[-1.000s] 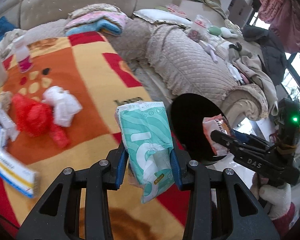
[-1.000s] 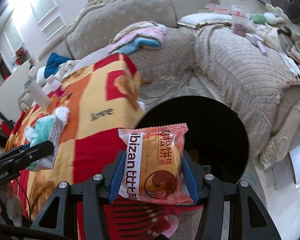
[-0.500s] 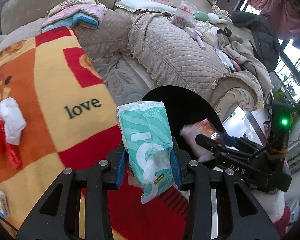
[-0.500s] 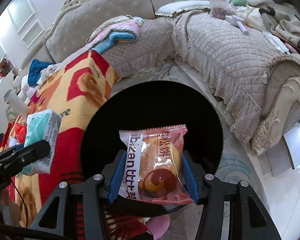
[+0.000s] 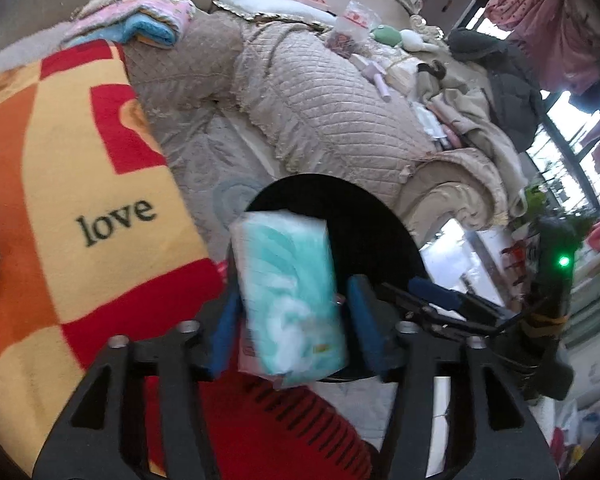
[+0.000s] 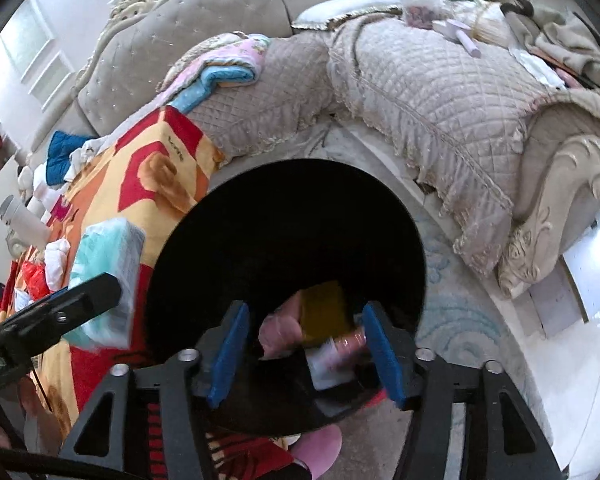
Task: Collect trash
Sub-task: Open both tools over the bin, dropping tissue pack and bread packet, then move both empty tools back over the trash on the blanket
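Observation:
A round black bin (image 5: 364, 216) stands on the floor beside the blanket-covered table. My left gripper (image 5: 294, 320) hangs at its near rim, jaws opening. A teal tissue pack (image 5: 288, 292) is blurred between the blue pads, with a gap on its right side. My right gripper (image 6: 304, 352) is over the bin's mouth (image 6: 284, 220), jaws opening too. A pink-orange snack packet (image 6: 324, 336) is blurred and tilted between them, dropping free. The right gripper (image 5: 428, 300) shows in the left view, and the left gripper's finger (image 6: 80, 304) with the tissue pack (image 6: 108, 276) in the right view.
An orange, yellow and red "love" blanket (image 5: 80, 200) covers the table at left, with red and white litter (image 6: 46, 268) and a white bottle (image 6: 20, 220). A quilted beige sofa (image 5: 320, 100) wraps behind the bin. Folded towels (image 6: 228, 68) and clothes lie on it.
Both grippers came down over the bin and spread their jaws. The snack packet has slipped down out of the right grip. The tissue pack has come loose in the left.

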The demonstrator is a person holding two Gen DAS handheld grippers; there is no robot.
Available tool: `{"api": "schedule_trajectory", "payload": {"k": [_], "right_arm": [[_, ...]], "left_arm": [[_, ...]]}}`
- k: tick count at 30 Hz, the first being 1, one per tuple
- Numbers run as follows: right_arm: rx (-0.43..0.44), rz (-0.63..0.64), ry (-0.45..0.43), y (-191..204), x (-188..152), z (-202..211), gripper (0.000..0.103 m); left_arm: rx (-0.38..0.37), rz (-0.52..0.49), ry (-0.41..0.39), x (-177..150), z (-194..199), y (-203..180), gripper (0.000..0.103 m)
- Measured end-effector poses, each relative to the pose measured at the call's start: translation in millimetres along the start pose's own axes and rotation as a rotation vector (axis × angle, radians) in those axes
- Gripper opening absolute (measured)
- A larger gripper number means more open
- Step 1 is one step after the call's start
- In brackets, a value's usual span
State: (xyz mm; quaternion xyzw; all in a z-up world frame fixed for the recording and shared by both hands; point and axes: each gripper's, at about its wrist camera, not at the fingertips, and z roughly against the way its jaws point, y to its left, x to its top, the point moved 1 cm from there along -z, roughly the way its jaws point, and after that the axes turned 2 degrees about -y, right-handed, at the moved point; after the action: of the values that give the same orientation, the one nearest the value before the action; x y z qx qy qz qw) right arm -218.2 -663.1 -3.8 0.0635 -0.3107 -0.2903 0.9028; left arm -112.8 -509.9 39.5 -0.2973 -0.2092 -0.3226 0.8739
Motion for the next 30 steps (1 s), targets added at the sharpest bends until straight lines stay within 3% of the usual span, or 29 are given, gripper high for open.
{"api": "schedule_trajectory", "payload": {"k": [6, 19, 30], "right_arm": [[0.002, -0.002, -0.004, 2, -2, 7, 0.066], [0.02, 0.05, 0.003, 28, -7, 8, 0.066], [0.065, 0.122, 0.01, 74, -18, 14, 0.069]], "left_arm": [[0.02, 0.01, 0.003, -2, 4, 6, 0.062], [0.181, 0.028, -0.043, -17, 42, 36, 0.062], [0.303, 0.044, -0.08, -35, 82, 68, 0.062]]}}
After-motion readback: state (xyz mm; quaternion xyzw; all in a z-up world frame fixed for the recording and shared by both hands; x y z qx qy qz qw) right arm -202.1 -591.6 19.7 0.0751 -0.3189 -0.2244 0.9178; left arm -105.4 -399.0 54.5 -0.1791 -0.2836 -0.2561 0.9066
